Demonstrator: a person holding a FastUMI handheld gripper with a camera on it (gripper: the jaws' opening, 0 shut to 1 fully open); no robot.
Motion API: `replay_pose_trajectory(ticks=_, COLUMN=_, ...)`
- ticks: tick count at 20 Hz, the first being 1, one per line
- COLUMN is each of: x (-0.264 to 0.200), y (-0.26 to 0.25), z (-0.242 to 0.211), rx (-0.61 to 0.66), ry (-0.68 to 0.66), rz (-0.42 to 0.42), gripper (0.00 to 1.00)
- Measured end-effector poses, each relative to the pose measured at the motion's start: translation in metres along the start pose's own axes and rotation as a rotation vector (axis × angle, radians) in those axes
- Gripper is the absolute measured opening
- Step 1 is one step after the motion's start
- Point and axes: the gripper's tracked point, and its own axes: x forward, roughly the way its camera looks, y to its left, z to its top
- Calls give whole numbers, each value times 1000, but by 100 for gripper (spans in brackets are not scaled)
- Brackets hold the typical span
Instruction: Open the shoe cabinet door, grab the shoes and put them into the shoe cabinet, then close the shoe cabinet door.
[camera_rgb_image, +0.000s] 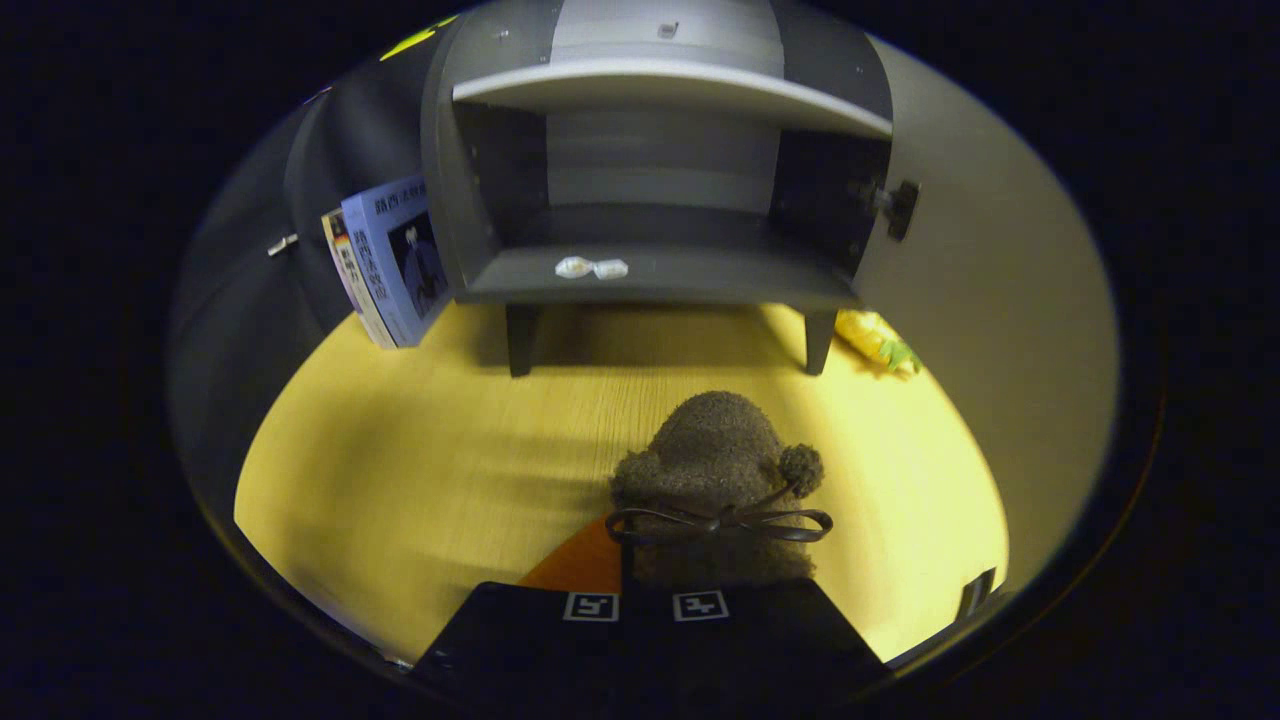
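- The gripper (646, 606) sits nearest, its two fingers drawn close together, each carrying one square marker tag, two tags in all.
- One fuzzy brown shoe (715, 470) stands pinched between those fingers at its heel end, toe pointing away toward the cabinet; both fingers appear to press on it, though the contact itself is hidden behind the finger bodies.
- The shoe bears one dark ribbon bow (720, 523) across its back and one pompom (800, 468) on its right side.
- An orange patch (580, 565) shows just left of the fingers, below the shoe; what it is cannot be told.
- The yellow wood-grain floor (400, 460) spreads beneath and beyond the shoe.
- Further on stands one grey shoe cabinet (660, 180) on two visible legs, one shelf above the bottom board.
- Its door (990, 300) is swung open to the right, with one dark hinge (900, 208) at the edge.
- One small white crumpled object (591, 268) lies on the front of the cabinet's bottom board.
- Left of the cabinet, two books (385, 260) lean against its side.
- Right of the right leg lies one yellow object (875, 340) with a bit of green, partly behind the door.
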Motion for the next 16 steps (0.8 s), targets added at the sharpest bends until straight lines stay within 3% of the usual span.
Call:
replay_pose_trajectory(ticks=9, x=-115, y=-11, z=126, rx=10, ry=-178, rz=45, gripper=5)
replay_pose_trajectory(ticks=16, x=-144, y=-8, z=192, rx=25, ry=-244, rz=67, gripper=5)
